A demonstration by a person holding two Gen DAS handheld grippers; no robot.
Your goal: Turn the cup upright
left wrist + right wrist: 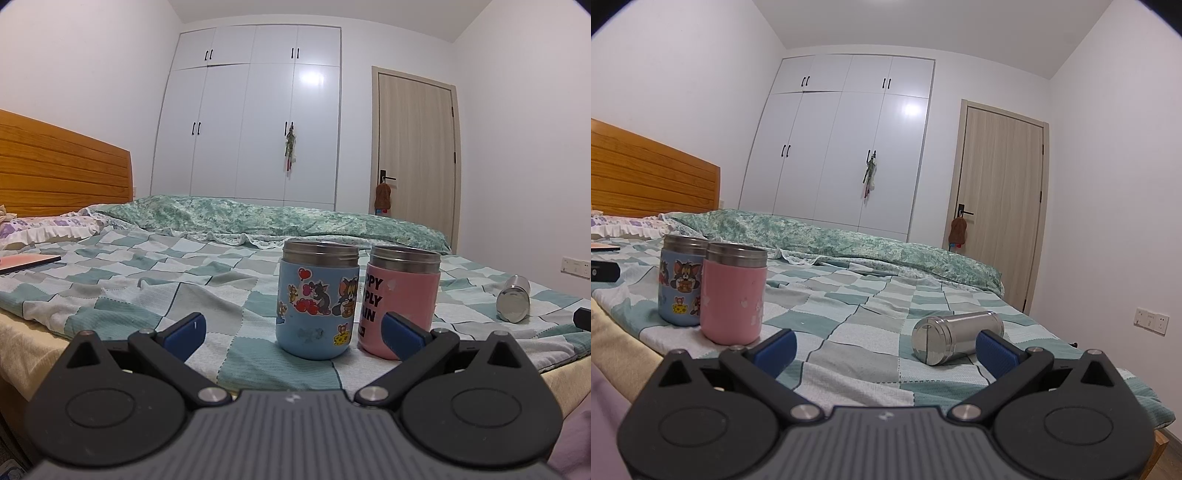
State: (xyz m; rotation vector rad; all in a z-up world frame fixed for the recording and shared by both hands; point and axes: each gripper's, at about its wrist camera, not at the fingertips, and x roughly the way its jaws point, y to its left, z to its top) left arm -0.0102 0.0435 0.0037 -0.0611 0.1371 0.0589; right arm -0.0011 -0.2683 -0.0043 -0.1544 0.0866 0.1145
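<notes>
- While both tools wait short of the cups, nothing is gripped: the left gripper point(293, 334) has its jaws spread wide and empty, and the right gripper point(885, 349) stands the same, spread and holding nothing.
- Item, steel cup point(956, 336): bare metal cylinder, lying on its side on the checked bedspread point(849, 306), one closed round end turned toward the right wrist camera. In the left wrist view the steel cup point(513, 299) appears far to the right, well apart from the other cups.
- Item, blue cup point(317, 299): cartoon stickers, standing upright, steel rim uppermost.
- Item, pink cup point(400, 301): black lettering, upright, just beside the blue one; whether the two touch cannot be told.
- Setting: wooden headboard point(62, 166), white wardrobe point(255, 118), closed door point(417, 155), folded green quilt point(258, 218) across the far side of the bed.
- Step in hand, as judged: approach; the steel cup is the only one not upright and lies nearest the right gripper, close to its right-hand finger point(995, 350).
- Next move calls for: centring the spread jaws across the cylinder's side, closing firmly on smooth metal, lifting clear of the cloth, turning it open end up, and setting it down.
- Risk noted: round body may roll on soft bedding when touched.
</notes>
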